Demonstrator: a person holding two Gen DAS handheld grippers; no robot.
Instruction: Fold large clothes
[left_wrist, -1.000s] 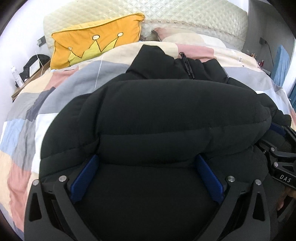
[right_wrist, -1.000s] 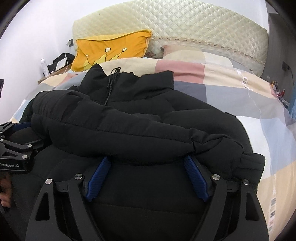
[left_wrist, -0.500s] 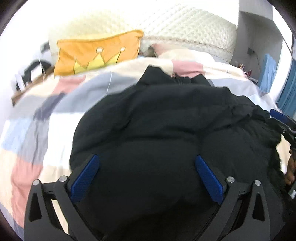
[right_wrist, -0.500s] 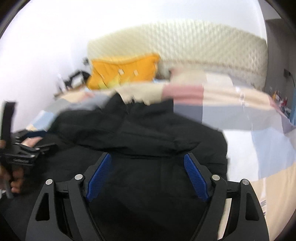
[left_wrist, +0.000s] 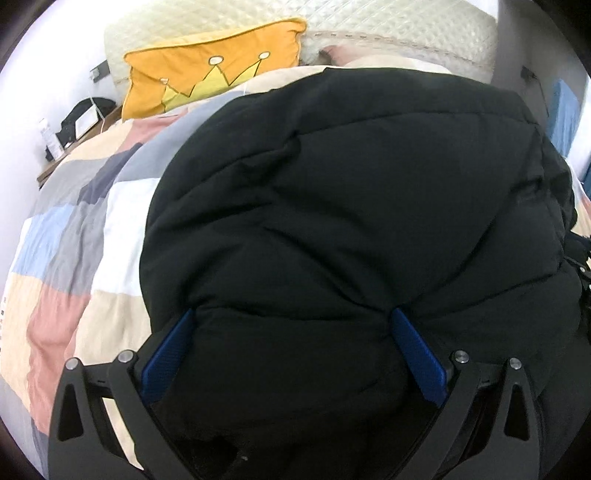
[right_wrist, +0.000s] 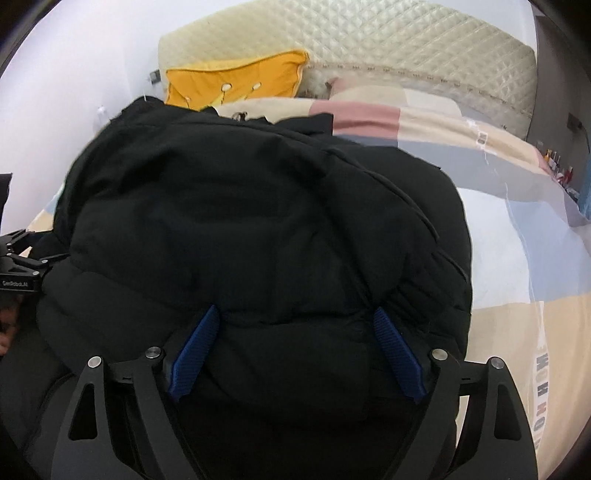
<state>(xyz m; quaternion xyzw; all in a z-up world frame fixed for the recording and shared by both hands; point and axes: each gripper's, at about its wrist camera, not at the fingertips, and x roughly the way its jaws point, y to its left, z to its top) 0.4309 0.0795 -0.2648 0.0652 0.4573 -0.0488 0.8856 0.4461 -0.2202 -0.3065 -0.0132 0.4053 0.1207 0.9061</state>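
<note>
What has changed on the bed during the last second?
The black jacket was carried forward toward the yellow pillow, its lower part folding over the collar and zipper, now mostly covered. Both grippers, left and right, keep their wide jaws around bulging fabric. Patchwork duvet unchanged.

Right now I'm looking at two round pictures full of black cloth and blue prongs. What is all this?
There is no robot here: a person holds a two-finger gripper in each hand, and a fisheye camera on each looks forward along its fingers. One picture is from the left gripper, the other from the right gripper. The blue prongs are the finger pads. A black puffer jacket bulges between both pairs of fingers, which stand wide apart, so whether they pinch it is unclear. It is being folded over a patchwork duvet on a bed. Behind sit an orange crown pillow and a quilted cream headboard.
</note>
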